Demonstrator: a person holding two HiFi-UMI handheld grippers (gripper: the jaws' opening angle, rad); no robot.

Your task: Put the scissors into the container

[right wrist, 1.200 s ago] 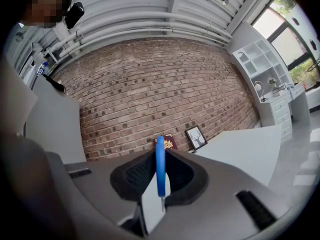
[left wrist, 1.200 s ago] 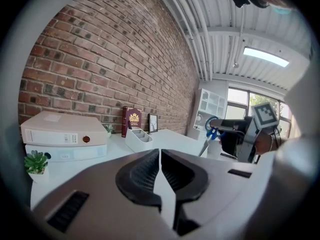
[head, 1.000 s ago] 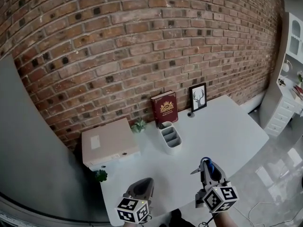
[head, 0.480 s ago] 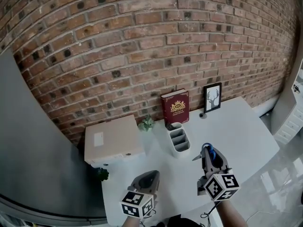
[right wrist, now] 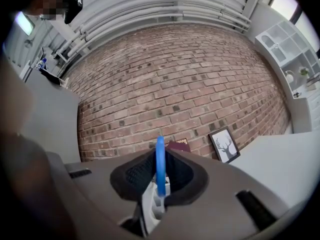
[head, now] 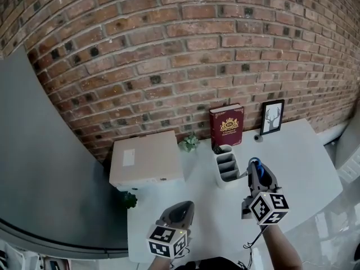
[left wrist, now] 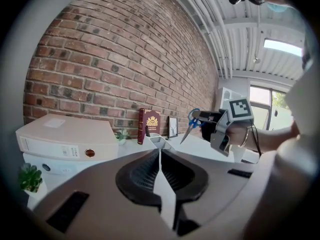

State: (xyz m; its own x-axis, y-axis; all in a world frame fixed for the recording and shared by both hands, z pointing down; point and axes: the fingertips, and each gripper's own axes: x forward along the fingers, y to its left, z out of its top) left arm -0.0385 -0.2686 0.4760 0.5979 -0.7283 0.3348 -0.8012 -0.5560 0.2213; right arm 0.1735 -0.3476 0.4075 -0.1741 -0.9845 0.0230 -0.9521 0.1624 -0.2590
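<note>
Blue-handled metal scissors (head: 252, 162), head view: pinched by the handle in right gripper (head: 256, 170), off the white tabletop (head: 304, 162), blades angled down-left toward the white three-slot plastic container (head: 227, 166). Change vs. 1 s ago: gripper + scissors were well in front of container; now just beside its right wall, blade tip close to it. Not yet inside. Left gripper (head: 184, 208) stays low by near table edge, idle.

Left gripper view: own tongs pressed together, nothing betw. them. Scissors (left wrist: 191, 122) in air, above & right of container (left wrist: 159, 141).

Right gripper view: tongs clamp blue handle loop (right wrist: 159, 165), seen edge-on. Container not clearly seen here.

Meaning: approach approx. done. Next probably: align tip over a slot, lower, release.
</note>
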